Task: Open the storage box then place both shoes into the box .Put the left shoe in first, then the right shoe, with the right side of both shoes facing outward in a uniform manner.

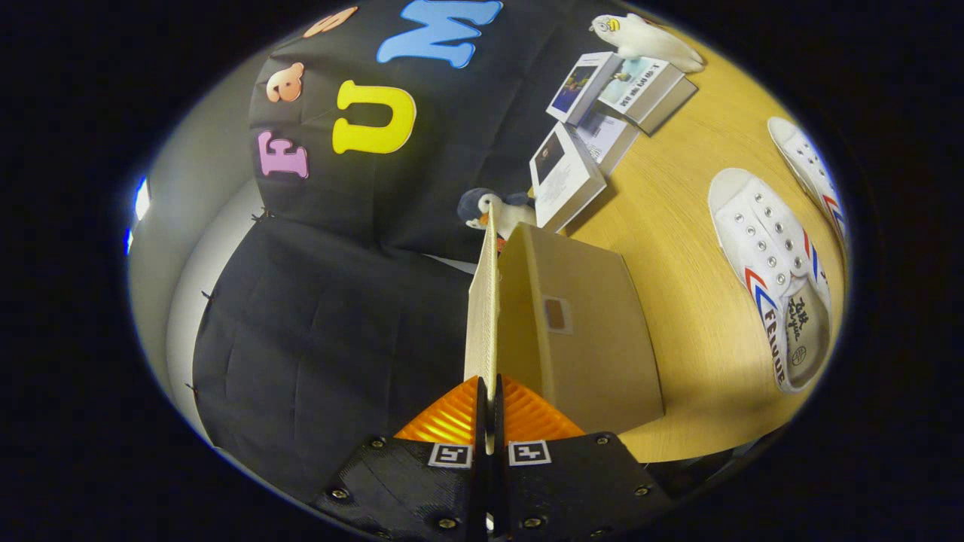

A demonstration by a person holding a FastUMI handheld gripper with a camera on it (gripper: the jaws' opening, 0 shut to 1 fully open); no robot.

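Tool: the tool [488,391] is sitting nearest the camera, its two fingers [452,414] pressing almost together with only a thin slit between them.
Grip: both fingers are clamping the thin edge of the lid flap [484,316] of the storage box, which is running straight ahead from the fingertips and showing edge-on as a pale narrow strip.
Lid flap: it is standing up away from the box body, with its far end reaching toward the penguin toy.
Storage box: the storage box [584,331] is a tan cardboard box lying on the counter just beside the fingers, on the side toward the shoes, with a small brownish patch on its broad face.
Counter: the counter [678,226] is a light wood surface carrying the box, the shoes, the books and the toys.
Near shoe: a white lace-less shoe [768,271] with red and blue stripes is lying on the counter, well apart from the box, its opening showing.
Far shoe: a second white shoe [809,169] of the same kind is lying beyond the first.
Penguin toy: a small penguin toy [497,211] is sitting just past the far end of the flap.
Books: a few books [602,120] are lying beyond the box.
Seal toy: a white seal toy [644,41] is resting on the farthest book.
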